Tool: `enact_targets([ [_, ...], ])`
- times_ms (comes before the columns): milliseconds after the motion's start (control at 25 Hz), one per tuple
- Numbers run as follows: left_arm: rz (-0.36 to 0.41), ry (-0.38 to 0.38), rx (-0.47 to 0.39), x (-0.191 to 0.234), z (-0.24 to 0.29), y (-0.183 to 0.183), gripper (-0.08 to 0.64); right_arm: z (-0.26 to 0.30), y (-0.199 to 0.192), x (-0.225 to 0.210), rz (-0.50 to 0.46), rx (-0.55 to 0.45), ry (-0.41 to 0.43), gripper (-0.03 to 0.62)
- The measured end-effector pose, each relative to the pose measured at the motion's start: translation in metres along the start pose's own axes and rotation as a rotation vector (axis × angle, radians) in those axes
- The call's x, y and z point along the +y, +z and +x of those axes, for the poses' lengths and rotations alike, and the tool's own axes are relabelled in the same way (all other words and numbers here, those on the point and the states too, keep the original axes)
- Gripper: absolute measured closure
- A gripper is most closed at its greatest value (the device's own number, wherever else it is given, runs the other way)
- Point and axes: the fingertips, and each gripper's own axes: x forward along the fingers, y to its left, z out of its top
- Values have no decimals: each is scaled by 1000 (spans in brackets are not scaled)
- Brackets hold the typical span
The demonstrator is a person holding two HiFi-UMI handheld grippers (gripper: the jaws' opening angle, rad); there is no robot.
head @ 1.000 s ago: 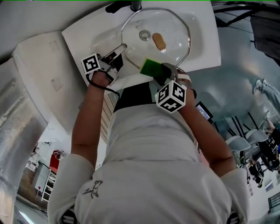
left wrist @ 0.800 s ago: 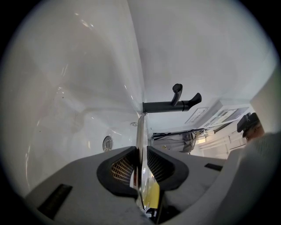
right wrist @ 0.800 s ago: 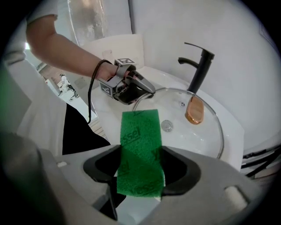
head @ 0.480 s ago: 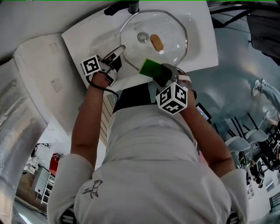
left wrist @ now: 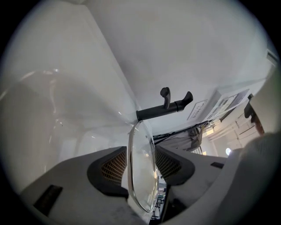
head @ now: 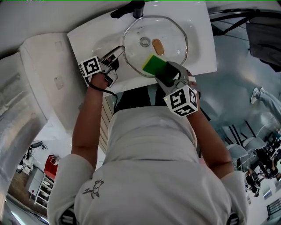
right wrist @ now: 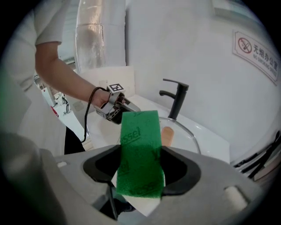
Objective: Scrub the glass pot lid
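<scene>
The glass pot lid (head: 173, 37) with its wooden knob (head: 158, 47) lies in the white sink (head: 199, 48). My left gripper (head: 117, 52) is at the lid's left rim. In the left gripper view the rim (left wrist: 142, 176) stands edge-on between the two pads, which are opening and no longer press on it. My right gripper (head: 163, 72) is shut on a green scouring sponge (head: 153, 64), which rests over the lid's near edge. In the right gripper view the sponge (right wrist: 139, 149) fills the gap between the jaws, with the lid (right wrist: 186, 132) beyond.
A black faucet (head: 129, 9) stands at the sink's far side, just behind the lid. A white counter (head: 48, 74) runs to the left of the sink. The person's body is close against the sink's near edge. A no-smoking sign (right wrist: 259, 55) hangs on the wall.
The lid has settled lower and flatter in the sink. My right gripper has carried the sponge forward onto the lid's near edge. My left gripper has stayed at the lid's left rim.
</scene>
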Motion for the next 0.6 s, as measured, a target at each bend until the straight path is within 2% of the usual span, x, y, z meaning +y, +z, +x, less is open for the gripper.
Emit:
enact_targets([
  [120, 65, 30, -11, -13, -6, 8, 346, -14, 14, -15, 44, -80, 11, 310],
  [280, 195, 47, -21, -50, -20, 13, 341, -43, 34, -38, 18, -182, 0, 310],
  [440, 336, 72, -82, -101, -31, 17, 341, -88, 50, -73, 12, -274, -29, 310],
  [600, 429, 67, -160, -158, -40, 10, 341, -141, 63, -104, 31, -361, -56, 310],
])
